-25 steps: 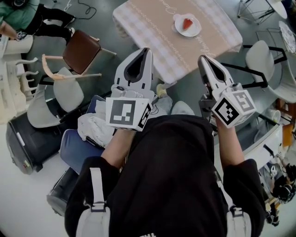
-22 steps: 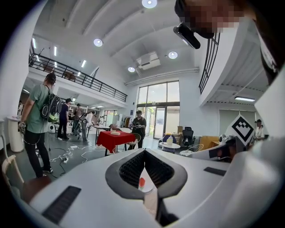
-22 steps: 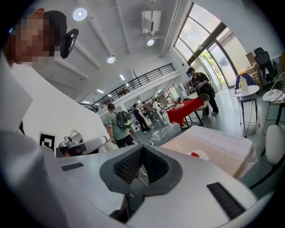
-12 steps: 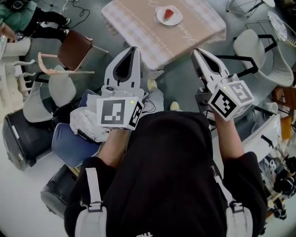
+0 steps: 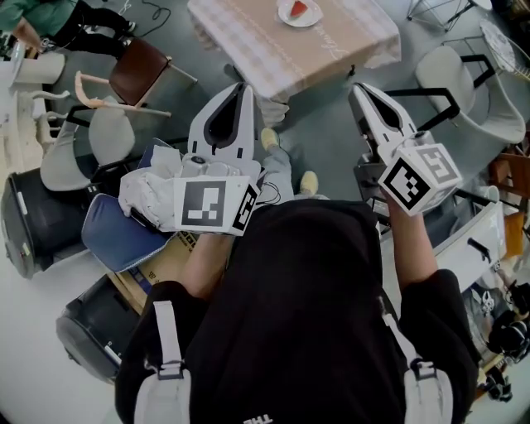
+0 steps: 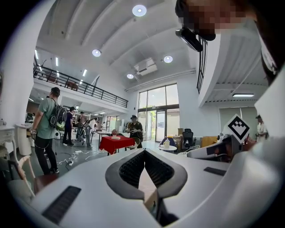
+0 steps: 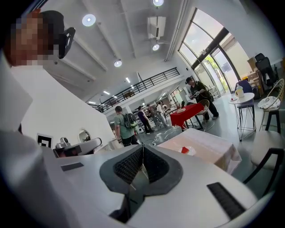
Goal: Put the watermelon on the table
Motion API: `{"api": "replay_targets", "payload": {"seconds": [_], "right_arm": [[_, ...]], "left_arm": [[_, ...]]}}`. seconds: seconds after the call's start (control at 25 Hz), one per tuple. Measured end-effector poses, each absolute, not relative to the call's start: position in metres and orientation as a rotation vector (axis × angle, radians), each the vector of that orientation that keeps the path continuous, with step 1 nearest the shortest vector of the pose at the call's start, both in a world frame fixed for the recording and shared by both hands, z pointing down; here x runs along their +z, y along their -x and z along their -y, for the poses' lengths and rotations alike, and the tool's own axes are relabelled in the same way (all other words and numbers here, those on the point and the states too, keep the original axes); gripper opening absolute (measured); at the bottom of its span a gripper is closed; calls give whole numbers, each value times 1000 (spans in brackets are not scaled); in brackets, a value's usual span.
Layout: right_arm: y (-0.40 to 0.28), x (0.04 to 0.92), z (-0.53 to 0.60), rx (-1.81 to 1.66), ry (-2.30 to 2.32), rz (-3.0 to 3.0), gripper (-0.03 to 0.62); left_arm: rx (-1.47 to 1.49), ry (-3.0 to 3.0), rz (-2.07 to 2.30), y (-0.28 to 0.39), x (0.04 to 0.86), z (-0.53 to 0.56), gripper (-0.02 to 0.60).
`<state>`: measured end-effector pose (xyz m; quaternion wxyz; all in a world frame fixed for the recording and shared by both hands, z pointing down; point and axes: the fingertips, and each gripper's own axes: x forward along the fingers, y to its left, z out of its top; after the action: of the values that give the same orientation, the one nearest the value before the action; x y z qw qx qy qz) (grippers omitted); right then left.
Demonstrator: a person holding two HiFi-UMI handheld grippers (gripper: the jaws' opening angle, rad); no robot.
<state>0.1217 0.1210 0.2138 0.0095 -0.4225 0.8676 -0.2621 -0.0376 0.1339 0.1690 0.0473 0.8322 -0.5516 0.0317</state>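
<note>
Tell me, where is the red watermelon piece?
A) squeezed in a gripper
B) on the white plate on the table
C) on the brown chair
B: the watermelon piece lies on the white plate, which sits on the table with the checked cloth.

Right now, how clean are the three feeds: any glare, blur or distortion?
Head view: sharp, evenly lit, edges bowed; watermelon crisp. Left gripper view: heavy fisheye, ceiling lights flare, windows bright. Right gripper view: same bowing, windows washed out, watermelon small but legible.
</note>
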Motion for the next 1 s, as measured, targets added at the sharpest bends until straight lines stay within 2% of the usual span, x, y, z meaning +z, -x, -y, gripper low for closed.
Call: {"api": "replay_targets", "payload": {"seconds": [0.44, 1.0], "right_arm": [[-125, 212, -165, -824, 1279, -2754, 17], [-131, 213, -169, -807, 1329, -2763, 15]], "left_arm": [[104, -2520, 1738, 32, 162, -186, 11], [94, -2549, 1691, 22, 164, -189, 11]]}}
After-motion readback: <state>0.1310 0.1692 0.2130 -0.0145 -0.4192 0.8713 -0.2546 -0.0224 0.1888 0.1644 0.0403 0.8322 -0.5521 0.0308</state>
